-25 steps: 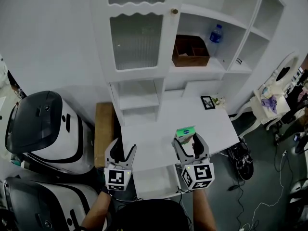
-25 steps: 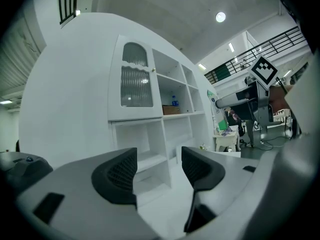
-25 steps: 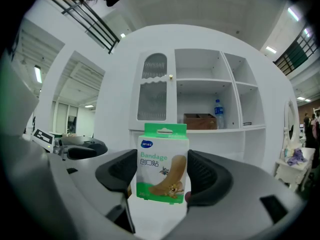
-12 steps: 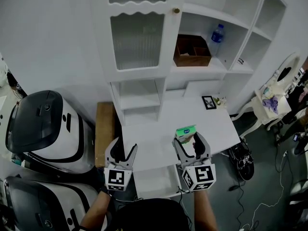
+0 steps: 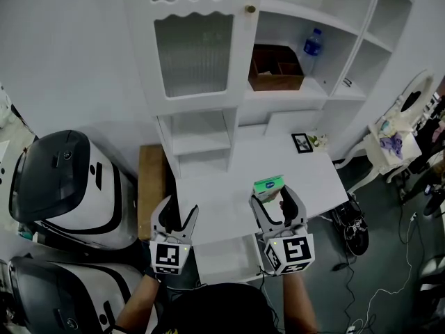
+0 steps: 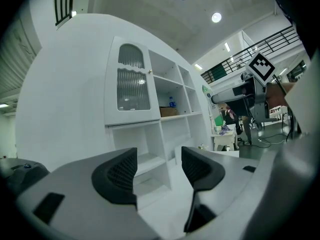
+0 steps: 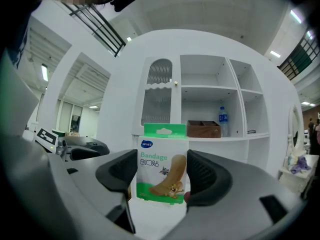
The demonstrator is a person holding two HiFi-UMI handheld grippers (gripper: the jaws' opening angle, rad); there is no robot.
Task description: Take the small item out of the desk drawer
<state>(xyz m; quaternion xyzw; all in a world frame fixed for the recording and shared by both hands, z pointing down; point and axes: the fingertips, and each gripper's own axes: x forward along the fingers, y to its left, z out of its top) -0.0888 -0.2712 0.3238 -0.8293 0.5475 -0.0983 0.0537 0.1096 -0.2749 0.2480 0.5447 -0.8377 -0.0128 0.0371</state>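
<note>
Right tongs [image 7: 161,178]: clamping on bandage box [image 7: 162,154], which is standing upright between the pads, over the white tabletop [image 5: 215,200], beyond the open drawer [image 5: 221,259]. Left tongs [image 6: 159,170]: standing apart, empty, hovering at the drawer's left side.

Head view: soft even light from above, no hard shadows; white cabinet [image 5: 191,54] and counter [image 5: 222,200] bright, corners of frame dimmer. Straight lines bow at edges. Left gripper view: round ceiling lamps [image 6: 216,17] flare, black vignette in corners, my left tool [image 6: 159,170] close and soft. Right gripper view: same dark rim, bandage box [image 7: 162,166] print sharp, cabinet behind slightly hazy.
</note>
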